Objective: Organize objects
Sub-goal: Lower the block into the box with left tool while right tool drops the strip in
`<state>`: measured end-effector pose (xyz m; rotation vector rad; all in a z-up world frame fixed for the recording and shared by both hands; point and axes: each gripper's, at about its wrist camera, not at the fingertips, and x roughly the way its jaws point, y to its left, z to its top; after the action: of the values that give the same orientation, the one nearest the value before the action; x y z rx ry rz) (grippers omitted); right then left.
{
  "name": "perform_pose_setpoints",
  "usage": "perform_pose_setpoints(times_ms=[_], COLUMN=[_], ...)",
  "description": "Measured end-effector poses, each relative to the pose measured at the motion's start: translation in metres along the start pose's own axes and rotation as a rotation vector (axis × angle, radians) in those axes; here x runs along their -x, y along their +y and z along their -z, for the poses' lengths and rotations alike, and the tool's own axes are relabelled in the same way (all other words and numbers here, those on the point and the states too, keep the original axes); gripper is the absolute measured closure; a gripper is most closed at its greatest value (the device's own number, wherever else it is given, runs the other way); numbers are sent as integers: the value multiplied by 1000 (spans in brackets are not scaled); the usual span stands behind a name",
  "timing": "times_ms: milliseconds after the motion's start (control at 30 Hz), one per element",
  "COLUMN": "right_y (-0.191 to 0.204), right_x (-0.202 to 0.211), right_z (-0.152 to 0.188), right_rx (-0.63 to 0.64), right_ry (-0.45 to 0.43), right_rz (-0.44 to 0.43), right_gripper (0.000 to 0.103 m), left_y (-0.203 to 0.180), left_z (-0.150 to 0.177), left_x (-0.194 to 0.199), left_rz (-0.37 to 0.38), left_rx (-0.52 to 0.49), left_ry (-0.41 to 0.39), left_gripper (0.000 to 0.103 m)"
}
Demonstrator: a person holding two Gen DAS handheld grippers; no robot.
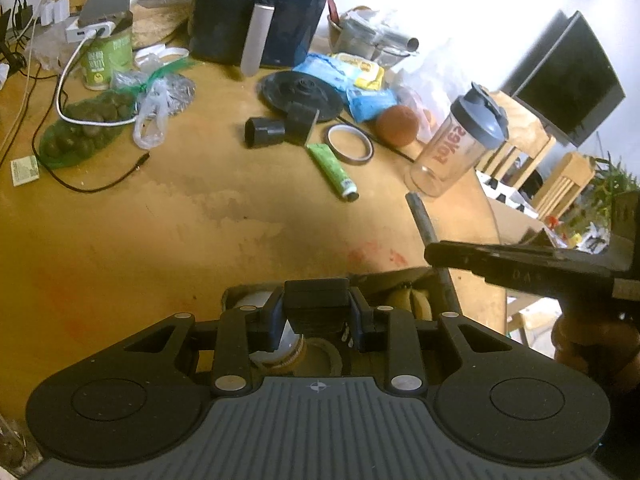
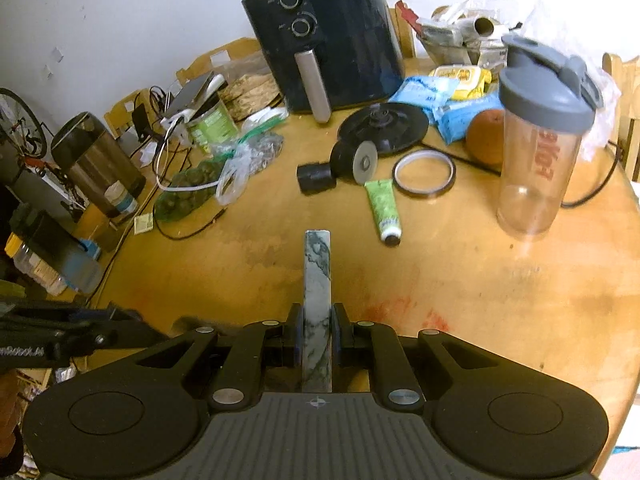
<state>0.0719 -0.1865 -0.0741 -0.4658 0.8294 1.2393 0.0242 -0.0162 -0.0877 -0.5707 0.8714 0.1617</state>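
Right gripper (image 2: 317, 334) clamped on thin marbled slab (image 2: 317, 280), sticking out over bare middle of desk (image 2: 480, 300). Left gripper (image 1: 316, 320) pinched on small black block (image 1: 316, 300), over open box at desk edge; box contents mostly hidden, something yellow in there. Round wooden desk, stained, reddish smudges. Further out: one green tube (image 2: 383, 208), one tape ring (image 2: 424, 174), one clear shaker bottle (image 2: 540, 152), one orange (image 2: 486, 136), one black air fryer (image 2: 328, 36). White wall behind.
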Motion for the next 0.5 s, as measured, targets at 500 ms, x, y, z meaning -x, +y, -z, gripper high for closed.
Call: perform_pose_setpoints(times_ms=[500], right_y=[12], right_x=[3], right_z=[39], right_rx=[13], right_ry=[84], right_rz=[3], right_gripper=[86], left_y=[0], left_z=[29], left_x=[-10], left_rz=[0], left_rx=[0], left_ry=[59], left_gripper=[72])
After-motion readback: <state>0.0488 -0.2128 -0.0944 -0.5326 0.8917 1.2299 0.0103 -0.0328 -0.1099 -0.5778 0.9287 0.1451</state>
